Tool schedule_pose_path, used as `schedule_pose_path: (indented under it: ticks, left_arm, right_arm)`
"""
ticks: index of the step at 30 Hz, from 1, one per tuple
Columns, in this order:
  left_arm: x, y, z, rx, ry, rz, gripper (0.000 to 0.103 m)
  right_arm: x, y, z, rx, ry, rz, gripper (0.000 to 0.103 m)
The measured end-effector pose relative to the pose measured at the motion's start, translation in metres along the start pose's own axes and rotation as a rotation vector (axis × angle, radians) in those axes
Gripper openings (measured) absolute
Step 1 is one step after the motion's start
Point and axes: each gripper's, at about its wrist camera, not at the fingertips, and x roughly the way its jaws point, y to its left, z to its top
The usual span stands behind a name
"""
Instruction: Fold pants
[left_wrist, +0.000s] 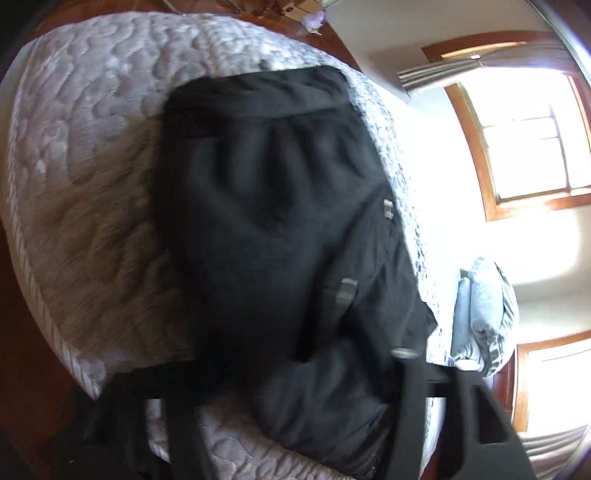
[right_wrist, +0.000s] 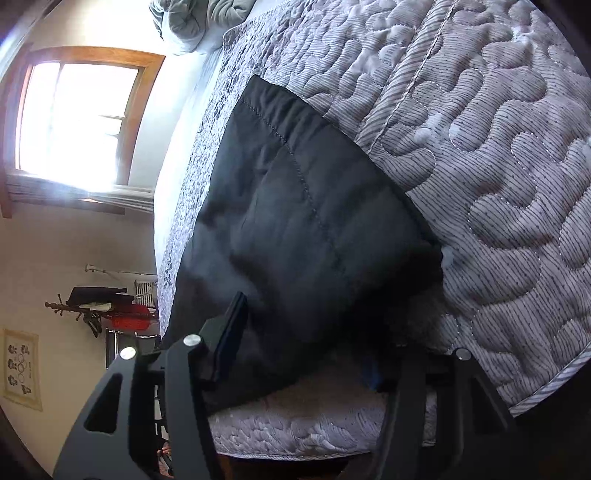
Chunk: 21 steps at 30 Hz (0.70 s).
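Two grippers over one pair of black pants (left_wrist: 280, 229) spread on a bed with a grey quilted bedspread (left_wrist: 85, 155).

Left wrist view is pretty blurry. The pants fill the middle of it, waistband end toward the far side of the bed, with a couple of small grey tabs (left_wrist: 347, 291) on the fabric, maybe belt loops, can't really tell. The left gripper (left_wrist: 295, 398) has its fingers spread wide, and black fabric bunches up in the gap between them. Whether it's actually pinching anything I can't tell, the fingertips blend into the dark cloth. Off to the right there's a crumpled light blue blanket (left_wrist: 480, 314) at the edge of the bed, and a bright wood-framed window (left_wrist: 528, 155) behind it.

Right wrist view is sharper. It shows a flat panel of the pants (right_wrist: 295, 229) with a stitched seam running across it, lying near the bed's edge. The right gripper (right_wrist: 306, 354) is wide open, one finger (right_wrist: 229, 339) resting right against the fabric, the other finger lost in shadow at the cloth's corner. Nothing clamped there. On the wall side there's a coat rack (right_wrist: 103, 306) with dark and red stuff hanging on it, plus a small framed picture (right_wrist: 20, 365).
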Motion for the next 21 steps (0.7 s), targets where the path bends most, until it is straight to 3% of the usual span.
schedule_pose_path:
  ticks: [4, 7, 10, 16, 21]
  left_arm:
    - [-0.004, 0.008, -0.001, 0.013, 0.002, -0.036, 0.029]
    - [-0.010, 0.003, -0.005, 0.047, -0.019, -0.031, 0.022]
    - [-0.009, -0.005, -0.007, 0.057, -0.033, -0.027, 0.017]
    - [-0.006, -0.025, -0.017, 0.072, -0.031, -0.041, 0.016]
    - [0.017, -0.049, -0.040, 0.112, 0.024, -0.071, 0.016]
  right_arm:
    - [0.004, 0.003, 0.004, 0.005, -0.009, -0.012, 0.060]
    - [0.008, 0.013, 0.006, -0.054, -0.018, -0.035, 0.025]
    - [0.008, 0.023, 0.012, -0.081, -0.027, -0.020, 0.012]
    - [-0.024, 0.067, 0.025, -0.235, -0.093, 0.003, 0.008]
    - [-0.048, 0.066, 0.045, -0.236, -0.165, -0.063, 0.008]
